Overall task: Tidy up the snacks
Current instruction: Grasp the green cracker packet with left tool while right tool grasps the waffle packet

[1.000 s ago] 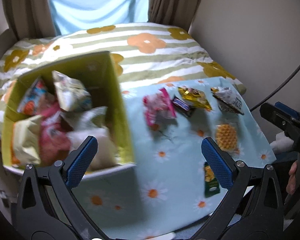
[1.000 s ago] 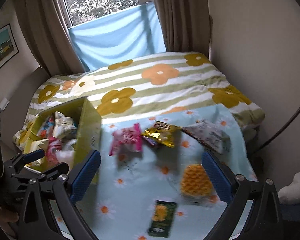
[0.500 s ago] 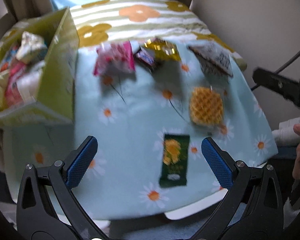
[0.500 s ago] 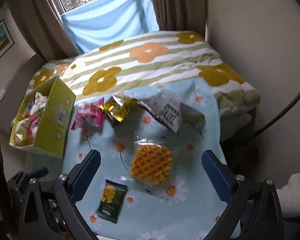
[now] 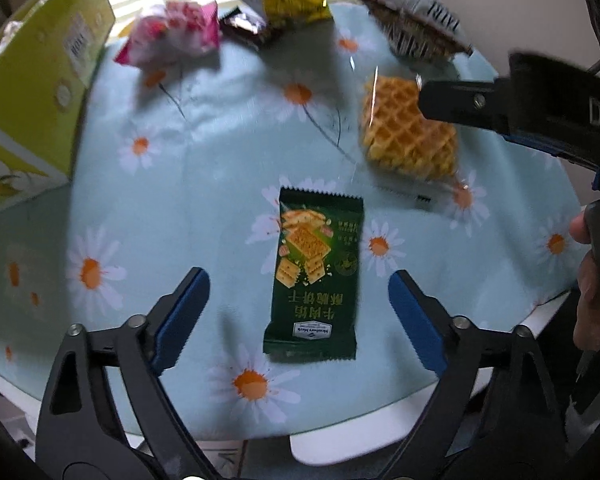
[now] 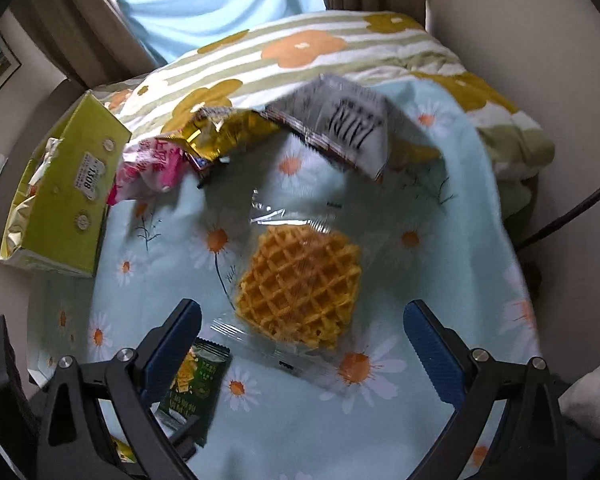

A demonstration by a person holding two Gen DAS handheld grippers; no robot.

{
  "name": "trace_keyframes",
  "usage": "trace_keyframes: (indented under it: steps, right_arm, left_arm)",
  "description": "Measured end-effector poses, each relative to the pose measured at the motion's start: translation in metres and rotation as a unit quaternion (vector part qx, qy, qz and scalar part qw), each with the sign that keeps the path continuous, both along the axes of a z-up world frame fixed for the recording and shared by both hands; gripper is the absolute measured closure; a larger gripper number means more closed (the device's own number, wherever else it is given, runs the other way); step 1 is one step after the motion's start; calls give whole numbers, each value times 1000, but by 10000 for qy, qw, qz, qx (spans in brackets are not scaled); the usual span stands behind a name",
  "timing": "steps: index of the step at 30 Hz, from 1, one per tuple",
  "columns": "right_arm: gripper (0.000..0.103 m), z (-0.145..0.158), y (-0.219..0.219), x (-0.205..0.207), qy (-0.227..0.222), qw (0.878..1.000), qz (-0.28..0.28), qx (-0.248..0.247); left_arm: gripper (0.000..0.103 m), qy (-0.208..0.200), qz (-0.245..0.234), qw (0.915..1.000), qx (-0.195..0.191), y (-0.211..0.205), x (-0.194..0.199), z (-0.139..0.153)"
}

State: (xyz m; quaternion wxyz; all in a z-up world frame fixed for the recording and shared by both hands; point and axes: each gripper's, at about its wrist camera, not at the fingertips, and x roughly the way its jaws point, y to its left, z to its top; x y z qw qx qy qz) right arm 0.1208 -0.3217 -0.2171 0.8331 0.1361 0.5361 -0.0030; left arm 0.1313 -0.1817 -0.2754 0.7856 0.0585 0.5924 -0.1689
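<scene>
Dark-green cracker packet (image 5: pixel 315 276), flat, glossy, crackers pictured on front

The left view's edge is cutting off the box (image 5: pixel 32 92) at upper left. The right tool (image 5: pixel 540 112) is covering part of the waffle (image 5: pixel 400 136). In the right view, a tool finger (image 6: pixel 172 352) is hiding part of the green packet (image 6: pixel 196 384), and the far packets (image 6: pixel 340 128) are blurring.
</scene>
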Motion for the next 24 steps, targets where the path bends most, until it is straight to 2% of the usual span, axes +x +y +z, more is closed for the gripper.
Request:
trace_keyframes:
  steps: [2,11,19,24]
  right_arm:
    - [2,-9,2,2,59,9999,-83,59]
    - [2,-23,8,4,100,9997,-222,34]
    - [2,-25,13,13,138,9993,-352,-2]
    - [2,-28,16,20,193,9987,-467,7]
  left_arm:
    - [25,58,14,10000,15,0,0,-9]
    - [29,-184,-268,9989,352,-9,-8,-13]
    - [60,-301,-458,9977,399,-21,-10,-9]
    - [62,-272,-378,9981,400,-17,-5,-5]
